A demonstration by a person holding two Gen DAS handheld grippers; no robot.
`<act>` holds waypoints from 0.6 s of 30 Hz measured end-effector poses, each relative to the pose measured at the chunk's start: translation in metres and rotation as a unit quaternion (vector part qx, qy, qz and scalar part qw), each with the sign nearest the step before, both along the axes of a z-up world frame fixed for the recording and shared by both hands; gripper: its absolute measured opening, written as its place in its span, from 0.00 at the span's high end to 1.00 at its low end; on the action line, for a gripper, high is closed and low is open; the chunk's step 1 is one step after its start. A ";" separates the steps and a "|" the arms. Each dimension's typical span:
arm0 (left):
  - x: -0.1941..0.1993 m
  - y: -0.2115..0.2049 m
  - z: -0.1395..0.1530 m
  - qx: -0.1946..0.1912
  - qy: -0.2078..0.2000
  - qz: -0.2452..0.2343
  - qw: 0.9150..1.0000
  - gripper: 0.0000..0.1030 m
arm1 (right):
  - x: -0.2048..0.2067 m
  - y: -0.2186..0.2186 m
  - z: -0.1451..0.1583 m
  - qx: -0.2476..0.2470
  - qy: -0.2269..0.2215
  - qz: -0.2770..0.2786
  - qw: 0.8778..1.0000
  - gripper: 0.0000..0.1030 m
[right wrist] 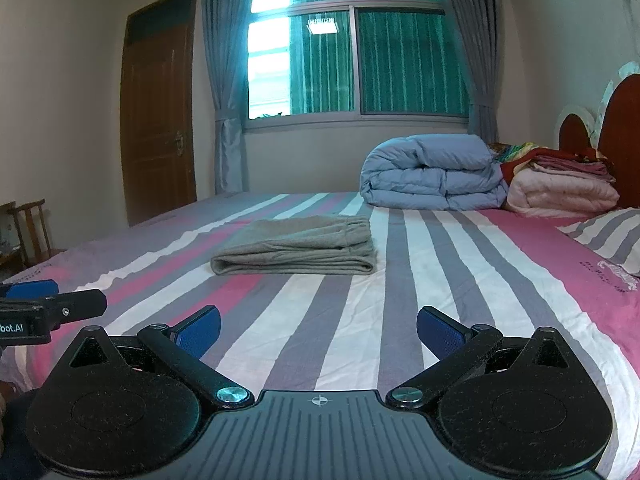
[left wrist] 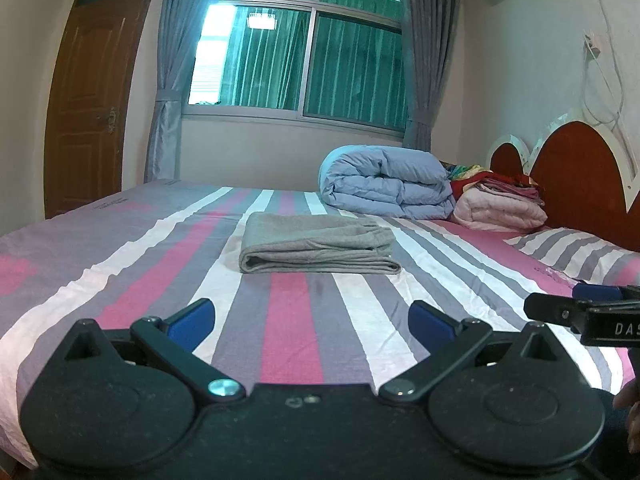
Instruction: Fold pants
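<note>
The gray pants (left wrist: 318, 245) lie folded flat on the striped bed (left wrist: 160, 264), ahead of both claws and well apart from them. The left claw (left wrist: 312, 322) and right claw (right wrist: 318, 330) are spread wide, holding nothing.

striped bed (left wrist: 120, 248), curtained window (left wrist: 304, 60), wooden door (left wrist: 92, 100)

Black claw (left wrist: 312, 324), blue pads (right wrist: 200, 330), silver screws
</note>
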State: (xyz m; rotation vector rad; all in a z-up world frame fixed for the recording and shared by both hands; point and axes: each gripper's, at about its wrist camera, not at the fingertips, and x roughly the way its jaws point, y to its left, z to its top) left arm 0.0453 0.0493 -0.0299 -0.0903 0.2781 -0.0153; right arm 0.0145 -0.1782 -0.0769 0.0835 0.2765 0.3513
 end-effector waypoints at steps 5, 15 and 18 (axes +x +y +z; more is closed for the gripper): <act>0.000 0.000 0.000 0.005 0.001 -0.002 1.000 0.06 | 0.000 -0.001 0.000 0.003 0.000 -0.001 1.000 0.00; 0.000 0.000 0.000 0.005 0.001 -0.003 1.000 0.06 | -0.001 0.001 0.001 0.003 0.001 -0.002 1.000 0.00; 0.000 -0.001 0.000 0.004 0.001 -0.003 1.000 0.06 | -0.001 0.001 0.001 0.003 0.001 -0.002 1.000 0.00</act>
